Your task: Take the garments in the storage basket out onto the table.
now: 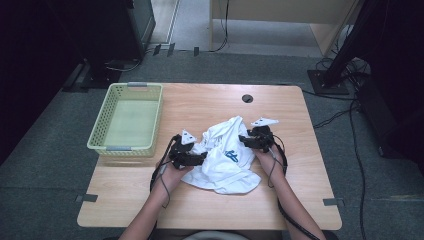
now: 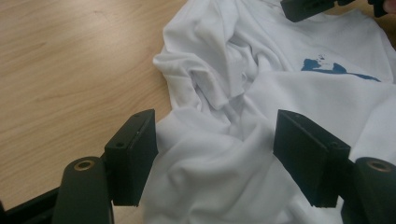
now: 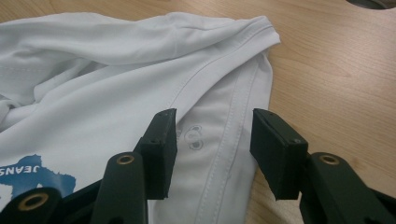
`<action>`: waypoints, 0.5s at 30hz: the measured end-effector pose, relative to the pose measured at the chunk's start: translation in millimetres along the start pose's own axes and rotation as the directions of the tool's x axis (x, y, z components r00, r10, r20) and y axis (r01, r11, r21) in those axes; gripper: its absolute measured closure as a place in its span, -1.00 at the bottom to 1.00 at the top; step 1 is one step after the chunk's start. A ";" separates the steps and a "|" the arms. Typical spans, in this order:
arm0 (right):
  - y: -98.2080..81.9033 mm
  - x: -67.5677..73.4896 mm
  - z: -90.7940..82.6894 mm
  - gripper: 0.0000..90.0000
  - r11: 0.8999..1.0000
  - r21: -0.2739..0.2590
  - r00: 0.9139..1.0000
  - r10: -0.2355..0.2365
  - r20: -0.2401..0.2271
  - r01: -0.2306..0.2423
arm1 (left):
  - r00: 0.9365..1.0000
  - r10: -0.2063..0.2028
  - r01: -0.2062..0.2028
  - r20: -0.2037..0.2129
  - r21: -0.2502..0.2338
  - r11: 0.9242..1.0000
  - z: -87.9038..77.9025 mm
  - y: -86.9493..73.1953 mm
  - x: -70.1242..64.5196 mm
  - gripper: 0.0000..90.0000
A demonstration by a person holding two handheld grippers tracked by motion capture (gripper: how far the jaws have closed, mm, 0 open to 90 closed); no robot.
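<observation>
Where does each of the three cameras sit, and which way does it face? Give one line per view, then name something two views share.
High view: above the person's side, facing forward and down on the table; forearms and both tongs, left tongs and right tongs, show.
Left gripper view: rides the left tongs, facing the crumpled white T-shirt; open jaws rise from below.
Right gripper view: rides the right tongs, facing the shirt's stitched hem; open jaws show.
Shared: the shirt's blue print shows in both gripper views.
</observation>
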State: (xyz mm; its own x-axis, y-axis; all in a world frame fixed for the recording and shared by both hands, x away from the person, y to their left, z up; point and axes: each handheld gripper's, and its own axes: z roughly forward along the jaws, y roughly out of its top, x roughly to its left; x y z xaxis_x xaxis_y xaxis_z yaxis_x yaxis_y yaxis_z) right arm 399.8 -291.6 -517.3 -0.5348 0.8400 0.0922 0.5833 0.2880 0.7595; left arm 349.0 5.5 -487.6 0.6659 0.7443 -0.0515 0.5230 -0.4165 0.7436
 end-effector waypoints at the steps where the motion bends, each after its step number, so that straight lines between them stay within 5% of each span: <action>1: -0.4 0.1 -1.5 0.14 1.000 -0.003 1.000 0.003 0.000 -0.003 | 1.000 -0.003 0.003 0.001 -0.004 1.000 0.5 1.4 1.0 -0.32; 6: -1.5 0.4 -7.3 0.14 1.000 -0.020 1.000 0.015 0.004 -0.015 | 0.999 -0.004 0.005 -0.032 0.011 1.000 8.9 6.6 7.7 -0.37; 11: -3.0 2.8 -11.5 0.15 1.000 -0.014 1.000 0.008 0.008 -0.008 | 0.998 0.046 -0.045 -0.042 0.023 0.999 21.7 8.3 13.1 -0.36; 15: -5.4 1.4 -13.7 0.17 1.000 -0.011 1.000 0.022 0.008 -0.022 | 0.999 0.034 -0.033 -0.041 0.022 0.999 26.2 8.9 20.2 -0.30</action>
State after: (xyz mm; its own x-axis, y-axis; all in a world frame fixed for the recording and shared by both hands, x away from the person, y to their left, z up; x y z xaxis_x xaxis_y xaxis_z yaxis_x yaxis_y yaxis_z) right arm 387.6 -298.4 -512.4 -0.5168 0.8498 0.1040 0.5881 0.2641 0.7644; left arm 381.0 3.1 -499.4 0.6610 0.7504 0.0011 0.5122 -0.4522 0.7302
